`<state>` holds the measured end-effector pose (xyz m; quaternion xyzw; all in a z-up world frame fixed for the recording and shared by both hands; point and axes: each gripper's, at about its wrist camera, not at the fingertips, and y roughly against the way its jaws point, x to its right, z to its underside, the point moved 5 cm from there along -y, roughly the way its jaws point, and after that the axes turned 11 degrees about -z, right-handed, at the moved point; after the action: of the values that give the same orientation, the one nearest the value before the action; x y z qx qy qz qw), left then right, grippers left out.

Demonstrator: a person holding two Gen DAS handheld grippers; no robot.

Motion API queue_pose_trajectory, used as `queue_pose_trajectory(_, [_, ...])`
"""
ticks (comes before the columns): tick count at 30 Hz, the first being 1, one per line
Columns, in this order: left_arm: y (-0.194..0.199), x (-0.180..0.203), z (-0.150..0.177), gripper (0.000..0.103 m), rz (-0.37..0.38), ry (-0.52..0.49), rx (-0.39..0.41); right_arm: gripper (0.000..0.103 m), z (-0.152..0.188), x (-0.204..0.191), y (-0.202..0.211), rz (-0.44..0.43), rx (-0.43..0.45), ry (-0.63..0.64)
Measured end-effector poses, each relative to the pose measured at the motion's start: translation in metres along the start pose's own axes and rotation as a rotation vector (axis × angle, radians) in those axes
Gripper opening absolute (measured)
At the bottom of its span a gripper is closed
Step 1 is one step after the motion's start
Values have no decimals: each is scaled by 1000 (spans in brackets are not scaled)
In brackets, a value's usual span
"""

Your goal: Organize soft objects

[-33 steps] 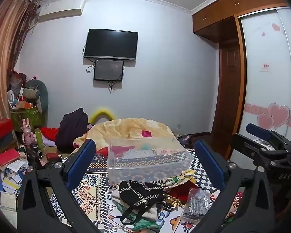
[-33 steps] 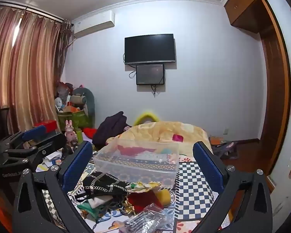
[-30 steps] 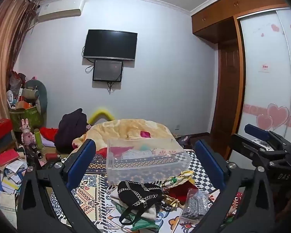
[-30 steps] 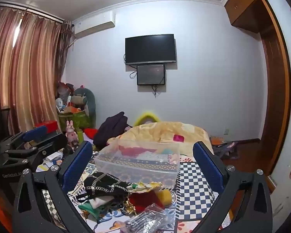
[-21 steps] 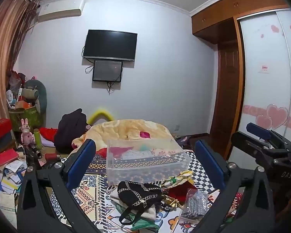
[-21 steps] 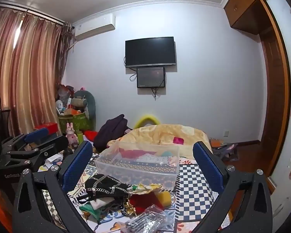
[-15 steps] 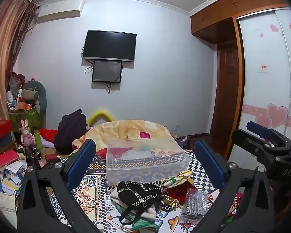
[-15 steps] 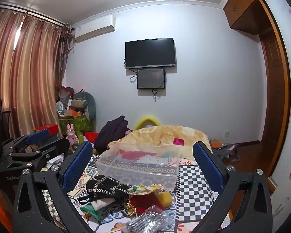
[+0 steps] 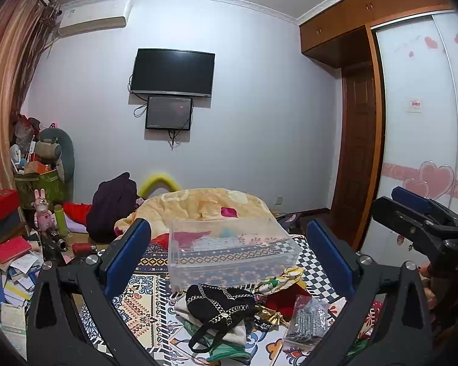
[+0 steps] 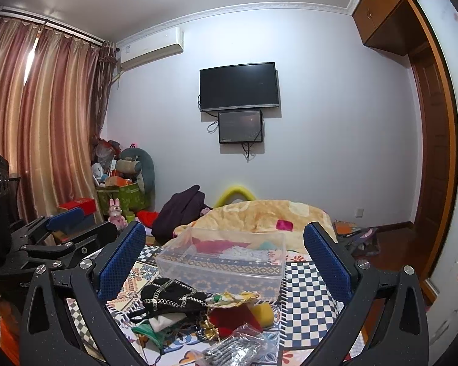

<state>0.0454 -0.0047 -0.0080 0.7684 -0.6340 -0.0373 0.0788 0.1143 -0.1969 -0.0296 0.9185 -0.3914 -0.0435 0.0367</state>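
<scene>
**Soft pile in front of the clear bin, both my grippers wide and empty**

The heap of soft things lies on the patterned bedspread (image 9: 143,286) at the near edge: a black pouch with a gold chain (image 9: 219,303) on top; a white folded cloth and a green one under it; a floral silk scarf (image 9: 278,280) to its right; a red cloth (image 9: 285,297) beside that; a yellow sponge (image 10: 264,308) shows past the red cloth in my right view; a clear plastic bag of dark, glittery stuff (image 9: 307,320) sits nearest on the right; just beyond the heap stands the clear plastic bin (image 9: 229,253), upright, the bedspread pattern showing through its walls; whether anything lies inside it I cannot tell.

My left gripper (image 9: 229,253) hangs above the near edge, its blue pads spread wide, nothing between them; my right gripper (image 10: 224,257) is likewise spread wide and bare, framing the bin.

Farther off, a yellow quilt (image 9: 204,207) is bunched behind the bin; a dark jacket (image 9: 113,201) slumps to its left; on the far wall a television (image 9: 172,71) hangs above a smaller screen (image 9: 169,113); curtains (image 10: 45,128) on the left, wardrobe (image 9: 424,140) on the right.
</scene>
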Motion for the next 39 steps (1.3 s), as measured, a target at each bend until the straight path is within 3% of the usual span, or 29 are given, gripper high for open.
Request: queue_pose_trajectory(39, [2,0,2,103,2,2,5,103,2,-3,0,-14,9,11])
